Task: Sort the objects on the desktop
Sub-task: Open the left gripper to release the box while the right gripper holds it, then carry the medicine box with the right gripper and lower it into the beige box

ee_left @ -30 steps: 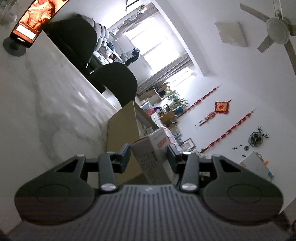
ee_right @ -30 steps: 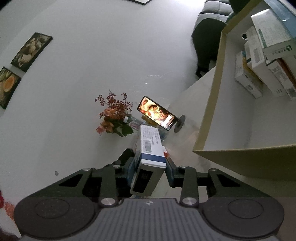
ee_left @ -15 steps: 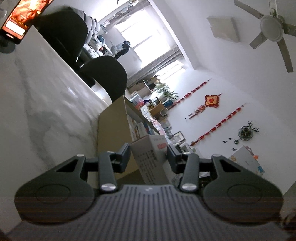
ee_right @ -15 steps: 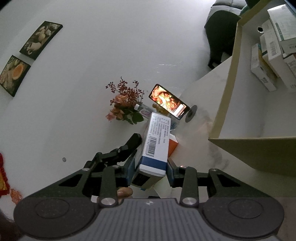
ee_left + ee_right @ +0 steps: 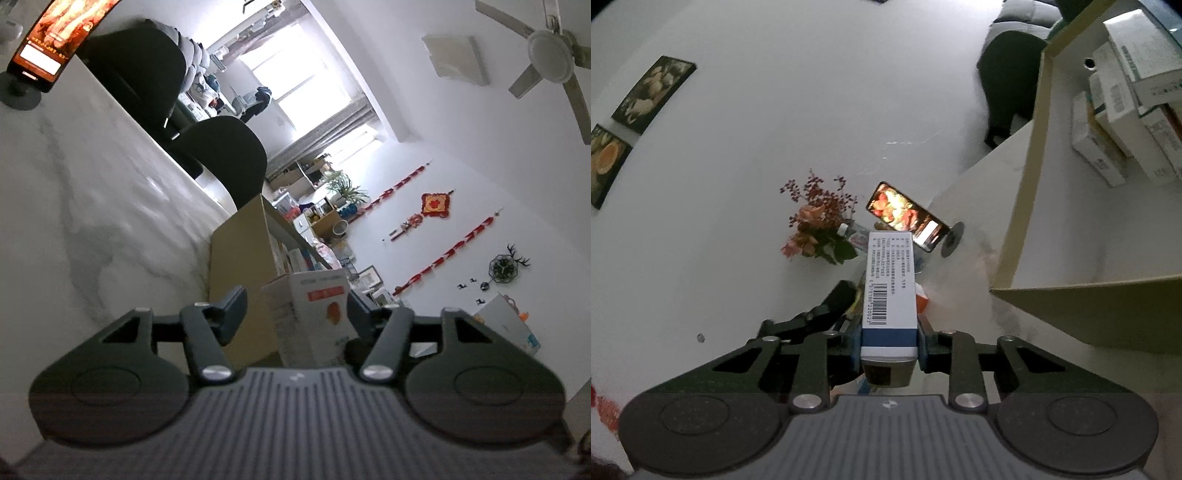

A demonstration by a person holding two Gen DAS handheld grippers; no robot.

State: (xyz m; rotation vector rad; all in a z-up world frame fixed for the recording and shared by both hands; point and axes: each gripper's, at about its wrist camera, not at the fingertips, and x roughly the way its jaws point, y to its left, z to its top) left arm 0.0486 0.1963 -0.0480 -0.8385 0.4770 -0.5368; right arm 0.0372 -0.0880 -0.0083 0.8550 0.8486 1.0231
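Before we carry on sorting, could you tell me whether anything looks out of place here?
The orange-print box sits loose in the left gripper, off-centre, close to one finger with a clear gap to the other, as the jaws are opening. The right gripper, closing, clamps the barcode box squarely. No spill or damage shows.

A long white medicine box with a dark blue band, printed text and a barcode on its upper face lies lengthwise, its far end pointing to 12 o'clock toward the phone. A second white carton, with an orange patch and fine print on its side, stands upright. At 1 to 3 o'clock sits a tan open cardboard box holding several white cartons packed side by side against its far wall.
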